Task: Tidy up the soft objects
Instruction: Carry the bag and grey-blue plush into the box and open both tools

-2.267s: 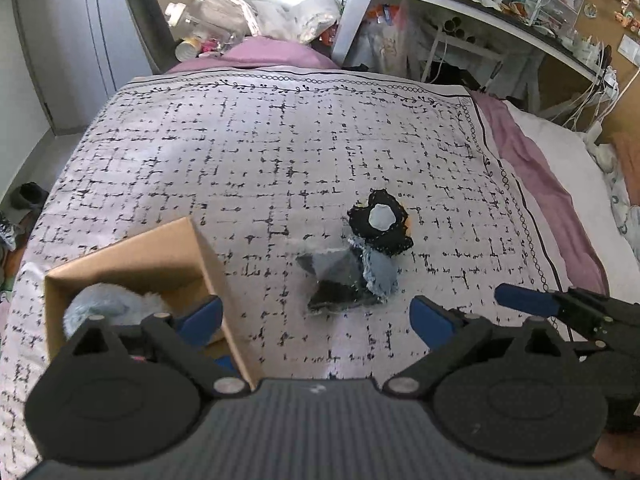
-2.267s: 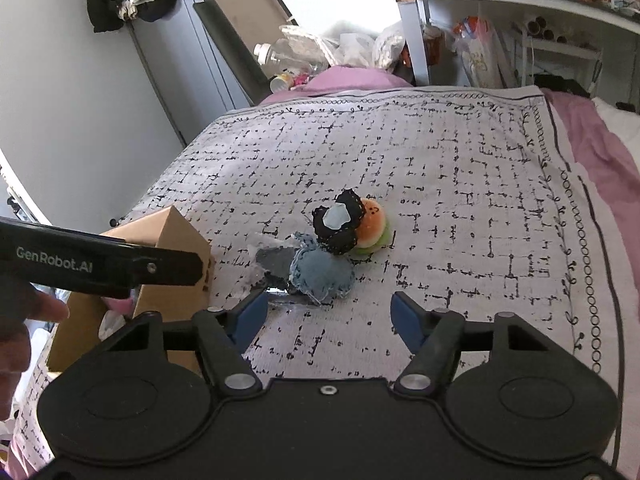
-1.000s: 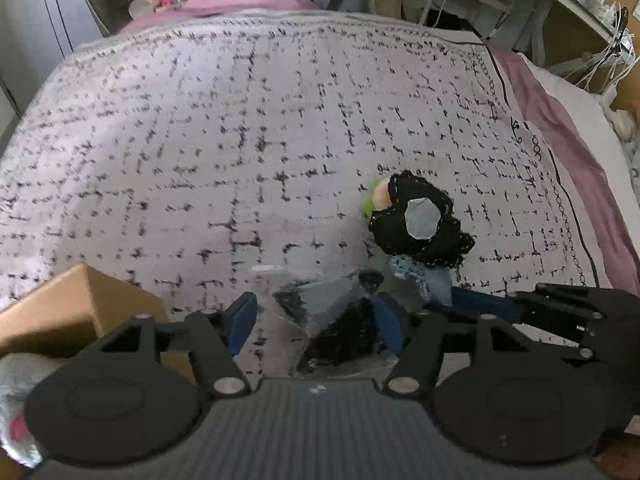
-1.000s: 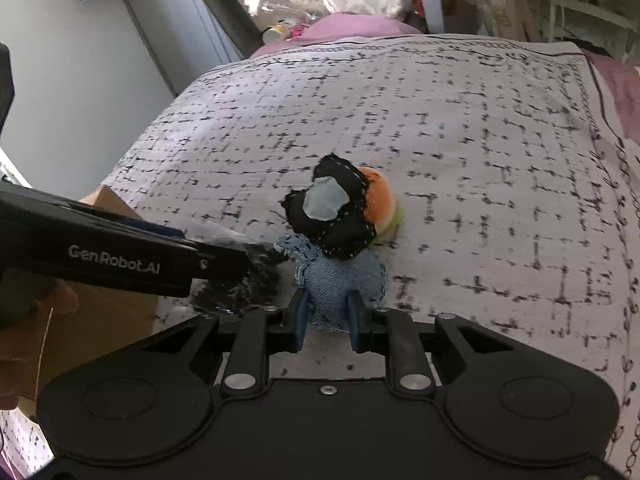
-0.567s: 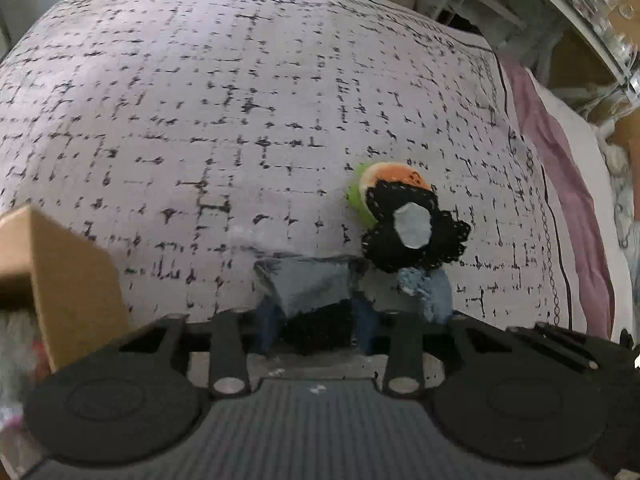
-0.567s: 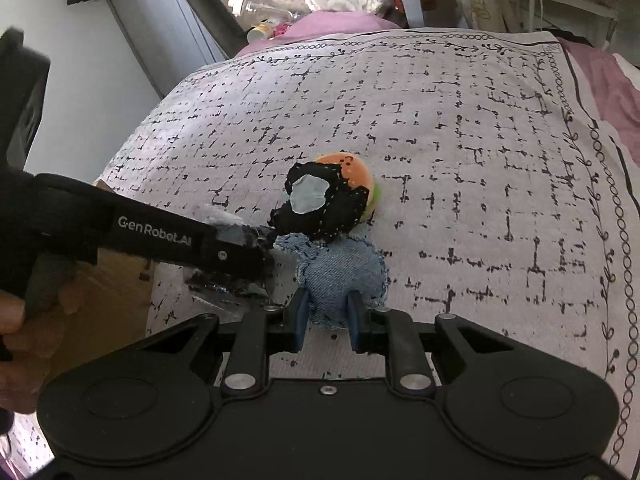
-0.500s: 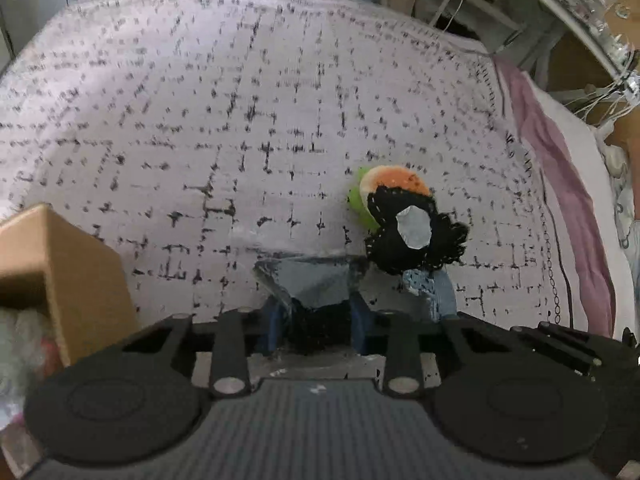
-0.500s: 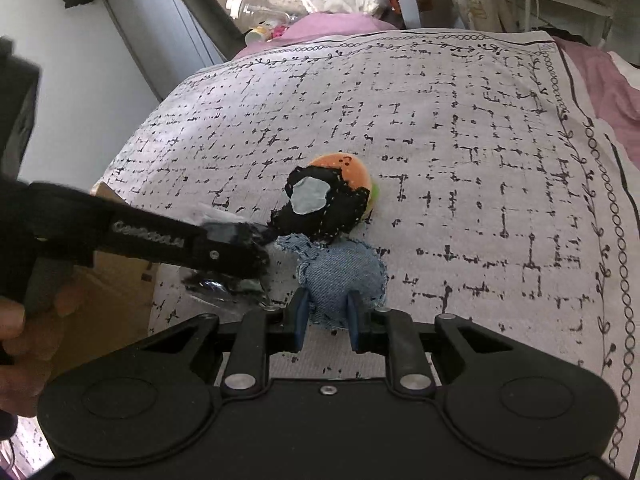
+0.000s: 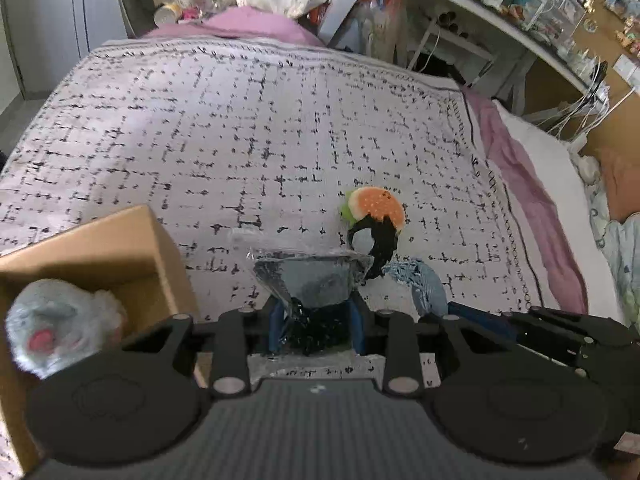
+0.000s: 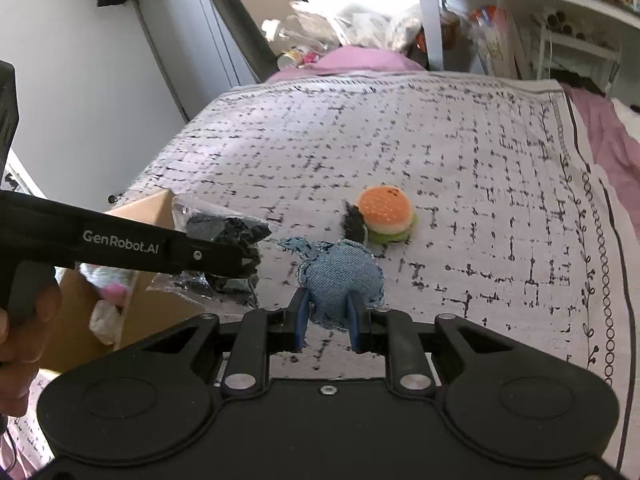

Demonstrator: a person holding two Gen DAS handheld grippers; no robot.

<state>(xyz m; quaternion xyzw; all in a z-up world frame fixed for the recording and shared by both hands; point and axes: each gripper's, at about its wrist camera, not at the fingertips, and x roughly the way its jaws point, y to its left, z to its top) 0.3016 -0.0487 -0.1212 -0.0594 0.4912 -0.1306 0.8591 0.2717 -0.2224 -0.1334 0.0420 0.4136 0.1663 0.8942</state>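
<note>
On a bedspread point(image 9: 248, 128) printed with black dashes, my left gripper point(image 9: 316, 322) is clamped on a clear plastic bag point(image 9: 310, 276) holding something dark, the blue fingers point(image 9: 276, 326) pressed against both sides of it, the bag clear of the cloth. From my right-hand camera the same bag point(image 10: 224, 240) sits crumpled at the tip of the left gripper point(image 10: 240, 258), just beside the rim of the box.

My right gripper point(image 10: 326, 316) is closed on a round denim patch point(image 10: 340, 276) with frayed edges, its fingers point(image 10: 302, 314) pinching the lower edge of the cloth. In the left view that denim patch point(image 9: 420, 284) shows to the right of the bag, with the right gripper point(image 9: 480, 318) reaching in from the right edge.

A cardboard box point(image 9: 120, 248) stands open at my left on the bed, a grey furry toy point(image 9: 60, 328) with a pink spot lying inside it. The box point(image 10: 136, 304) appears behind the left gripper in the right view, where a hand point(image 10: 20, 340) grips the handle.

Farther out on the bedspread point(image 10: 440, 160) lies a small plush hamburger point(image 9: 374, 210), orange bun over a green layer, and a black frilled piece point(image 9: 378, 244) touches its near side. In the right view the hamburger point(image 10: 386, 214) rests just beyond the denim, the black piece point(image 10: 354, 222) against its left.
</note>
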